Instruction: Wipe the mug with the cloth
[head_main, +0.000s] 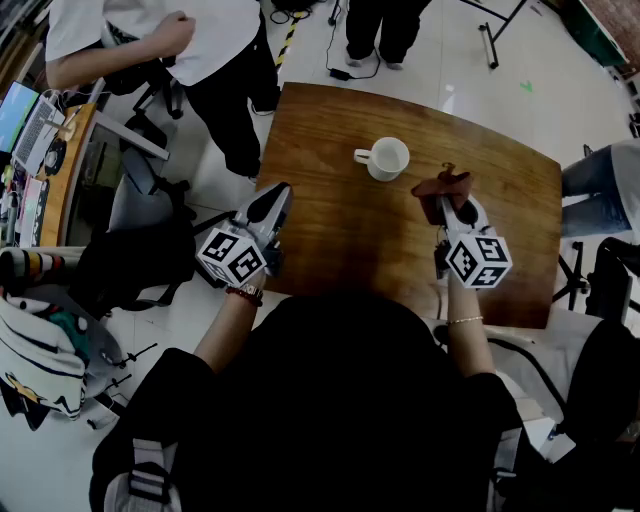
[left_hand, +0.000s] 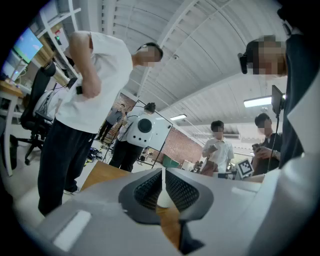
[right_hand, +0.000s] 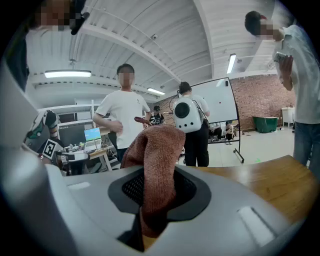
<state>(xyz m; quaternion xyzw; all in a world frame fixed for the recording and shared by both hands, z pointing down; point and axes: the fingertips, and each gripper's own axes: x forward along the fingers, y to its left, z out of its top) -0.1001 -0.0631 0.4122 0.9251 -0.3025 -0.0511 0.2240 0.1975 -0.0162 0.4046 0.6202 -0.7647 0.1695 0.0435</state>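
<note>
The right gripper (right_hand: 156, 190) has its jaws clamped on the brown cloth (right_hand: 159, 147), which rises out of the pads in a folded hump; in the head view this gripper sits to the right of the mug (head_main: 386, 158) and a little nearer the wearer, the cloth's bunched end close to the mug but apart from it; the left gripper (left_hand: 163, 181) has its jaws together with nothing held between them, and it hangs to the left of the mug and nearer the wearer, well apart from it, over the left edge of the table (head_main: 330, 235); the mug, white and upright, stands on the bare wood toward the table's far side, its handle turned left; farther left of the mug, off the table, a person in a white shirt (head_main: 150, 40) stands on the pale floor (head_main: 440, 50).
</note>
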